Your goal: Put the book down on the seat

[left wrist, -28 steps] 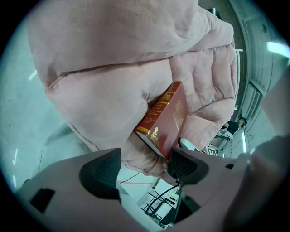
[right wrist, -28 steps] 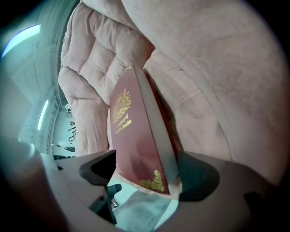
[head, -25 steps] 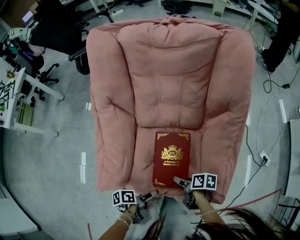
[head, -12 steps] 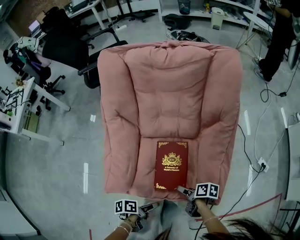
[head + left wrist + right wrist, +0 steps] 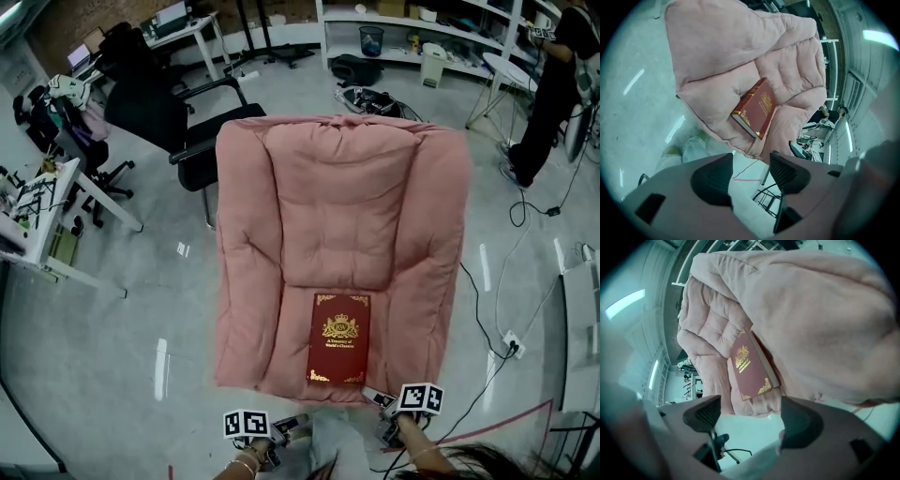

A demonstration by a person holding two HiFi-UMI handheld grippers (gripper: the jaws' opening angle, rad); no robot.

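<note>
Observer: Book (image 5: 338, 337) lies flat, cover up, on the seat (image 5: 292, 337) of the pink armchair (image 5: 337, 197). It sits right of middle, with its near short edge close to the seat's front edge. Nothing holds it.

Handler: Tongs?

Observer: Left gripper (image 5: 298, 425) hangs just off the front edge. Its jaws have just been closing but stand apart, with nothing between them. Right gripper (image 5: 377, 397) is off the front right corner, jaws apart, also empty.

Handler: How would it handle?

Observer: It's a hardback, so I judge it stiff and fairly weighty. The cover looks glossy and is likely slick under the pads. The cushion is soft and should give, which would let a lower jaw slide under. Best hold, I reckon, is across both boards at the near short edge, or close to the spine so it does not fall open.

Handler: What can't you make out?

Observer: The book's underside, the small print beneath the crest, and whether the far edge sinks into the cushion. The armchair's base is hidden. The person's forearms (image 5: 242, 463) are cut off at the bottom of the head view. In the right gripper view the chair's padded arm (image 5: 825, 310) fills much of the frame.
</note>
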